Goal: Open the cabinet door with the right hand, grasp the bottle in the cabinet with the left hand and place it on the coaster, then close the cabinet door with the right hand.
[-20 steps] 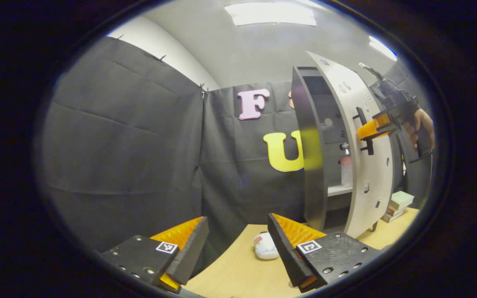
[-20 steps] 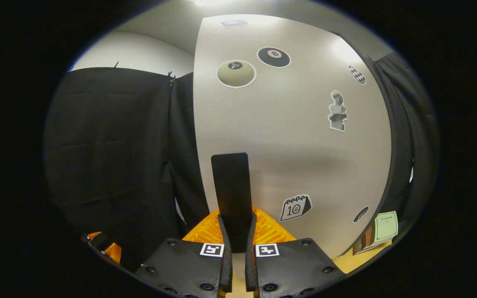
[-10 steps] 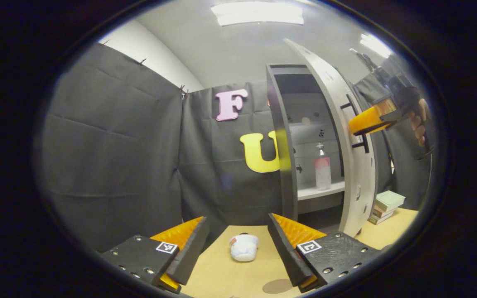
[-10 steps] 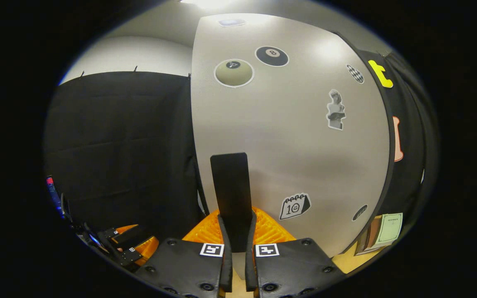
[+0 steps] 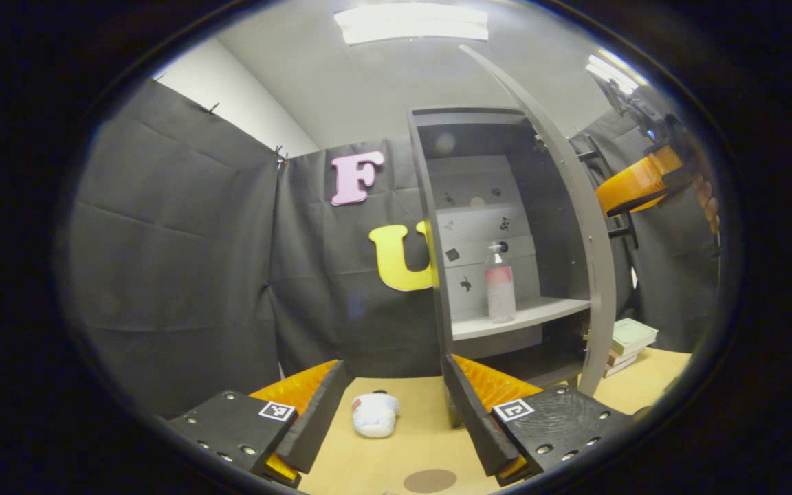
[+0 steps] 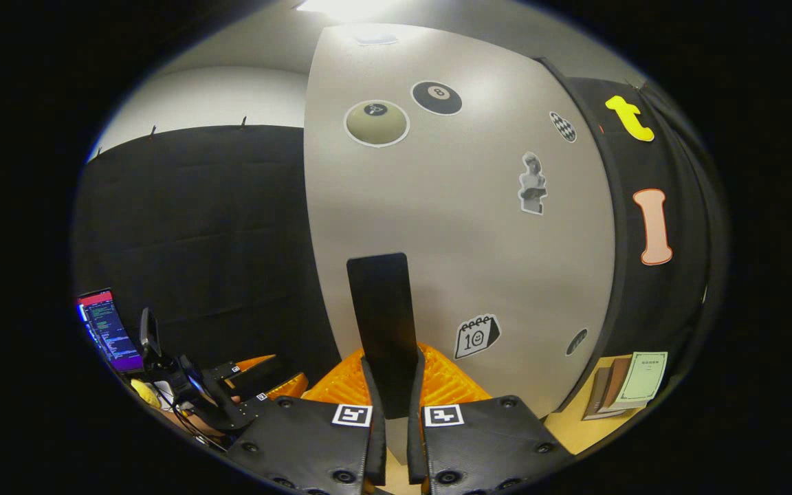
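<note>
1. Grey cabinet door stands open; right gripper is clamped on its black handle.
2. Stickers show "8" and "10".
3. Left gripper gapes, low in frame.
4. Bottle stands on the shelf, right of centre.

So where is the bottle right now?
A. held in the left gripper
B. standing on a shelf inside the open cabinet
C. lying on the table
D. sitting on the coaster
B: the bottle stands upright on a shelf in the open cabinet, far from the left gripper.
</note>
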